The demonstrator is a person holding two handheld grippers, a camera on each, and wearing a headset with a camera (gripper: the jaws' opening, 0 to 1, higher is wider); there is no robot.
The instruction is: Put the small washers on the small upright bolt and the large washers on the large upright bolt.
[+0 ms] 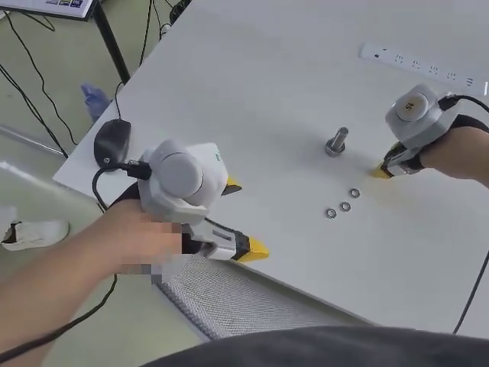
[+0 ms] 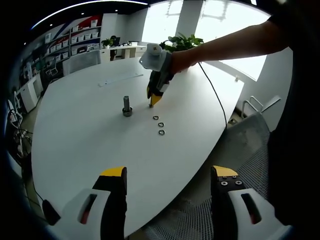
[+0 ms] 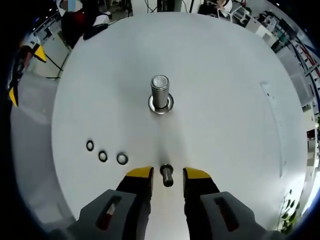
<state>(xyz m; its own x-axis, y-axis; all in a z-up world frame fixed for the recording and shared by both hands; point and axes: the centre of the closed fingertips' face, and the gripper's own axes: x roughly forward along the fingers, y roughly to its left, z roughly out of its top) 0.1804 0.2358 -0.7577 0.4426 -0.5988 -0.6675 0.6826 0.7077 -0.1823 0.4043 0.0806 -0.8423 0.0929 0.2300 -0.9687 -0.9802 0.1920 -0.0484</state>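
Grippers, status as I read it from the remote station:

R gripper (image 3: 168, 173): jaws part-open, yellow tips straddling the small bolt (image 3: 166, 176). The bolt stands upright on the white tabletop (image 3: 225, 75), approx. centred between the tips. I see a thin gap on each side, so it is not clamped. In head view this gripper's tip is down at the table surface, to the right of the large bolt (image 3: 160, 92).

L gripper (image 2: 169, 172): jaws wide open. It is held at the near table edge, one tip over the tabletop and the other over a mesh chair (image 1: 229, 298). In head view it sits lower left with a hand round the body, well apart from the work.

Large bolt: upright at mid-table, straight ahead of the R gripper jaws, near but not touching. There is a ring at its base; I cannot tell whether it is the bolt head or a washer.

Washers (image 3: 103, 156): qty 3, flat on the table in a short, slightly bent row, each apart from its neighbour. The row lies left of the R gripper in the right gripper view, and on the near side of the large bolt in head view. Size diff. between them: cannot tell.

Misc.: a white power strip (image 1: 420, 65) lies on the far part of the table. A black mouse (image 1: 112, 141) w/ cable sits at the left table corner.
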